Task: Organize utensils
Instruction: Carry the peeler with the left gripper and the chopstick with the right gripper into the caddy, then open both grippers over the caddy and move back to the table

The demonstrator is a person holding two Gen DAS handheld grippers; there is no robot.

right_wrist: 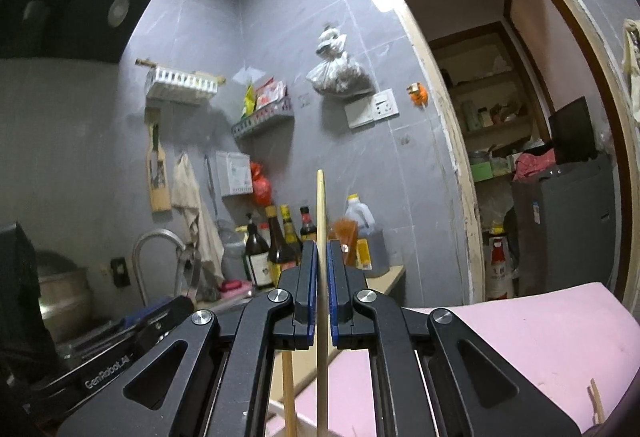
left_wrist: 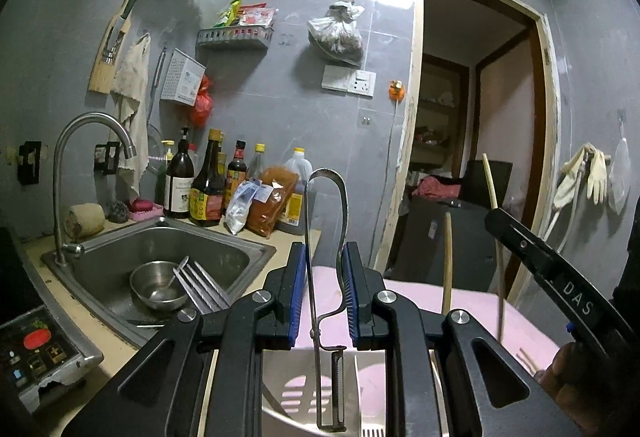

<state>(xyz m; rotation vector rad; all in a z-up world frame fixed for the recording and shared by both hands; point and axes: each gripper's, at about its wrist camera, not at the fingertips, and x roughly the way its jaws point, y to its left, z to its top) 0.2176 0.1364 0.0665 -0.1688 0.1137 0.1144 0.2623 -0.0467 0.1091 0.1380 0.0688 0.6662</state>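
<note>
So right now both my tongs are loaded. My left gripper (left_wrist: 323,289) is clamped on a metal peeler (left_wrist: 325,277), handle loop up and blade hanging down over the pink utensil holder (left_wrist: 472,301) on the counter. My right gripper (right_wrist: 320,285) is pinched tight on a wooden chopstick (right_wrist: 321,237), standing upright over that same holder. A second chopstick (right_wrist: 289,393) pokes up beside it; looks like it's already in, though I can't see its bottom end. Still to go, I reckon: drop these two in, then deal with the sink (left_wrist: 224,249), where a steel bowl (left_wrist: 158,283) with a spoon (left_wrist: 176,273) is sitting.
</note>
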